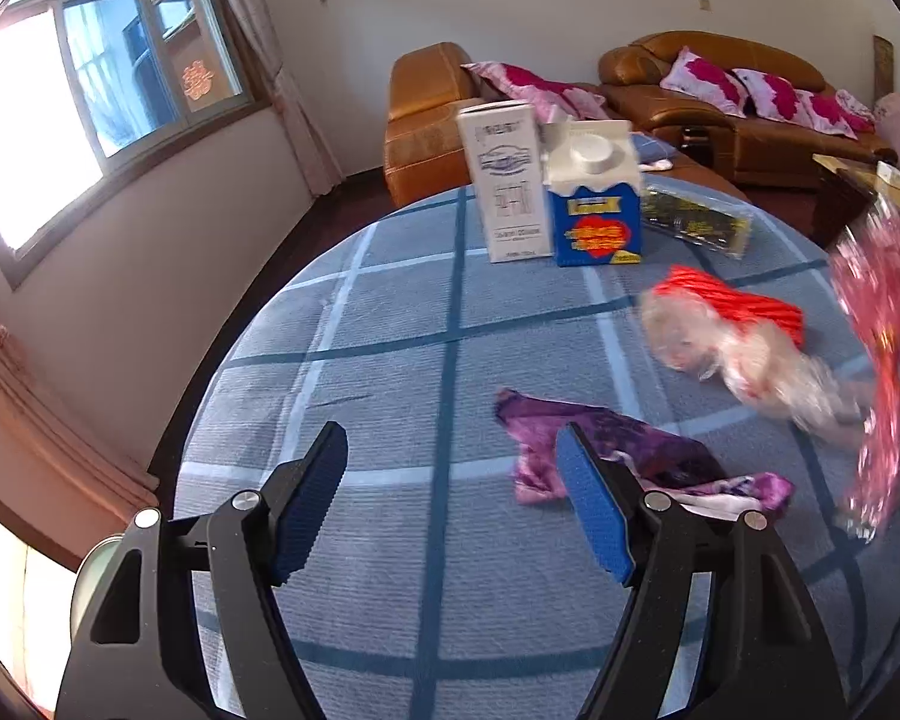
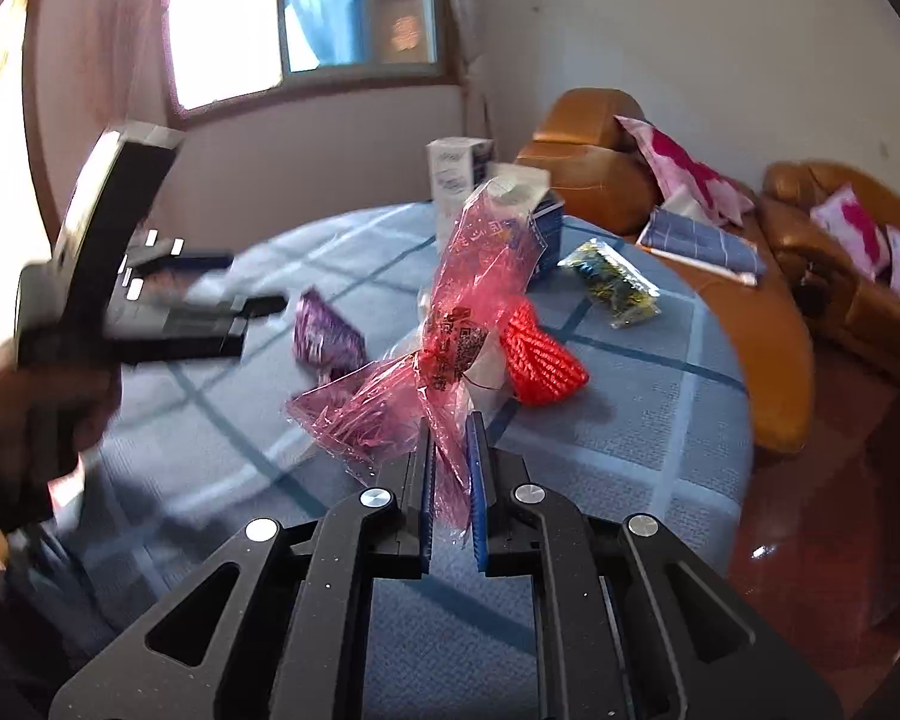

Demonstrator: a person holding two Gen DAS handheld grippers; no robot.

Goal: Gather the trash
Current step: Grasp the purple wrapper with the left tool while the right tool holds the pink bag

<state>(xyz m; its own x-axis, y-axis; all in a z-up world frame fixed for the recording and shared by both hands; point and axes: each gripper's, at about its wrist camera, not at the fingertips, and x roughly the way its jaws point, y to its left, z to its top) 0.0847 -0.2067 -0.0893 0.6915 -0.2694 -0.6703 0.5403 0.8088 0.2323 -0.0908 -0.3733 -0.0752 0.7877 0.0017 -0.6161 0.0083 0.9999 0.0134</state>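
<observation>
Right gripper [image 2: 450, 468] pinching pink wrapper [image 2: 450, 324] off table [image 2: 630, 450], left gripper [image 1: 450, 498] wide and empty; next, closing on purple wrapper [image 1: 660, 450] mid-table.

Daylight glared through the window [image 1: 120, 78], blowing out each view's left edge; fisheye bending and motion blur smeared the rims.

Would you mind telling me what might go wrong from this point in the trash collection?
The right gripper pinches only a thin edge of the pink plastic wrapper, so it may slip free. The dangling wrapper could also snag the red mesh beneath it. The open left gripper, nearing the purple wrapper, may push it away.
</observation>
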